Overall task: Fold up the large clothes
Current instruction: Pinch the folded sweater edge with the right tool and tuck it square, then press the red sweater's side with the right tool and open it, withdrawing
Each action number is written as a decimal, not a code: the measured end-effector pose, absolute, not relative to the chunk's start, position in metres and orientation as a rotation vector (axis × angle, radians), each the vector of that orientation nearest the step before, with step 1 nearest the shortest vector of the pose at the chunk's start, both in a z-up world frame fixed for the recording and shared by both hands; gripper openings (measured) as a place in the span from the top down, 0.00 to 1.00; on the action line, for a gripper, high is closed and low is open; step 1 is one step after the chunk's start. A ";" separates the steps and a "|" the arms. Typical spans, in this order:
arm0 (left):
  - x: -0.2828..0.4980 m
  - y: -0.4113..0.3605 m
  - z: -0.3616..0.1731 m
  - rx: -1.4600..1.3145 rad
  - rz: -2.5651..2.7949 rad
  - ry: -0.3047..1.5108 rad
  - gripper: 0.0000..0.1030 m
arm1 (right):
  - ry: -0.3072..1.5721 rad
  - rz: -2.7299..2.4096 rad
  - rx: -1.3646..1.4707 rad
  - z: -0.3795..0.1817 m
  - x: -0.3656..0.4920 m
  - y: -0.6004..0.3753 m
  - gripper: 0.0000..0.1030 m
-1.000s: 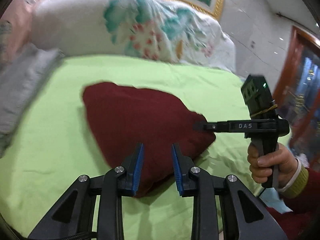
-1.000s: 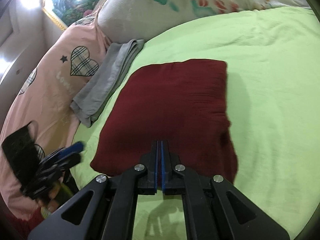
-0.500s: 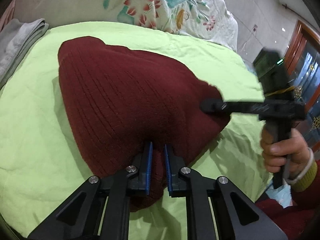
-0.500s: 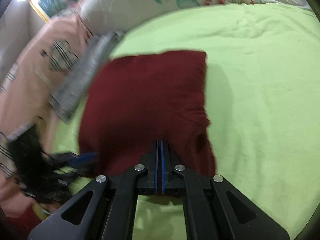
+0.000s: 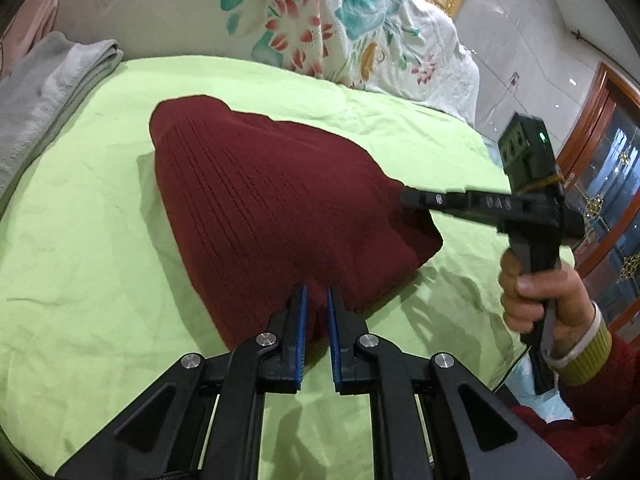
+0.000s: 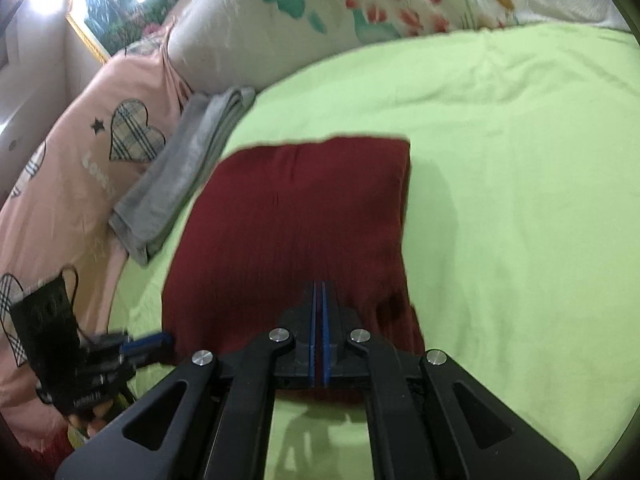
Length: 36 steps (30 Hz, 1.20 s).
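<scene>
At the far left of my left-hand view, a folded grey garment [image 5: 48, 92] lies along the edge of the bed [image 5: 80, 240], against a pink heart-print pillow [image 6: 80, 168]. Next to it, in the middle of the lime-green sheet, sits the dark red knit sweater [image 5: 276, 208], folded into a thick bundle with its ribbed side up. My left tongs [image 5: 317, 300] have just been closing and now pinch the sweater's near edge, a ridge of red knit squeezed between the blue pads [image 5: 303, 320]. Further right, my right tongs [image 5: 404, 199] reach in from the side at the bundle's right corner, my right hand [image 5: 544, 300] wrapped round the handle. From the right-hand camera, my right tongs [image 6: 319, 288] are pressed together with a thin strip of red cloth caught between them at the sweater's near edge. Behind the bed, a white floral quilt [image 5: 320, 20] is heaped against the wall.
</scene>
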State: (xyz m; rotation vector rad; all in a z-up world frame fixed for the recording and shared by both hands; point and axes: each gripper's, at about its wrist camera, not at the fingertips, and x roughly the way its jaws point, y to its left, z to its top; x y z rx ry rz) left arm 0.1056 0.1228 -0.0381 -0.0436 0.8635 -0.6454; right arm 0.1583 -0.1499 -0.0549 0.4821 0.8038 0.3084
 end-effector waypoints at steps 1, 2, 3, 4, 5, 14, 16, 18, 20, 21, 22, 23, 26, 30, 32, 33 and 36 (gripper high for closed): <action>0.106 0.123 -0.041 -0.039 -0.639 0.872 0.90 | 0.805 0.301 0.488 -0.053 0.166 -0.151 0.98; 0.111 0.122 -0.048 -0.042 -0.631 0.895 0.90 | 0.808 0.292 0.489 -0.053 0.172 -0.151 0.98; 0.115 0.121 -0.052 -0.055 -0.629 0.906 0.91 | 0.810 0.283 0.487 -0.052 0.178 -0.150 0.98; 0.116 0.122 -0.057 -0.074 -0.627 0.912 0.95 | 0.813 0.278 0.475 -0.053 0.187 -0.148 0.98; 0.121 0.122 -0.062 -0.094 -0.627 0.923 0.96 | 0.829 0.266 0.455 -0.056 0.195 -0.145 0.98; 0.116 0.121 -0.056 -0.100 -0.598 0.912 0.98 | 0.872 0.247 0.452 -0.067 0.207 -0.147 0.98; 0.107 0.123 -0.047 -0.093 -0.587 0.890 0.97 | 0.849 0.247 0.465 -0.059 0.198 -0.150 0.98; 0.099 0.126 -0.039 -0.105 -0.569 0.875 0.96 | 0.826 0.253 0.480 -0.051 0.187 -0.154 0.97; 0.092 0.131 -0.034 -0.124 -0.552 0.867 0.93 | 0.814 0.253 0.492 -0.044 0.175 -0.157 0.97; 0.090 0.133 -0.032 -0.130 -0.541 0.864 0.92 | 0.811 0.255 0.495 -0.042 0.172 -0.157 0.97; 0.089 0.135 -0.031 -0.134 -0.531 0.862 0.89 | 0.807 0.256 0.499 -0.040 0.167 -0.158 0.97; 0.087 0.138 -0.029 -0.140 -0.518 0.858 0.85 | 0.805 0.256 0.503 -0.039 0.161 -0.159 0.97; 0.083 0.145 -0.028 -0.168 -0.479 0.855 0.75 | 0.796 0.253 0.513 -0.036 0.149 -0.161 0.97; 0.085 0.150 -0.028 -0.184 -0.440 0.867 0.75 | 0.800 0.258 0.520 -0.037 0.142 -0.161 0.97; 0.089 0.151 -0.028 -0.200 -0.431 0.873 0.72 | 0.804 0.250 0.518 -0.038 0.142 -0.160 0.96; 0.091 0.152 -0.028 -0.209 -0.428 0.875 0.70 | 0.805 0.243 0.523 -0.039 0.143 -0.161 0.87; 0.099 0.152 -0.025 -0.221 -0.410 0.876 0.65 | 0.798 0.232 0.542 -0.042 0.149 -0.166 0.46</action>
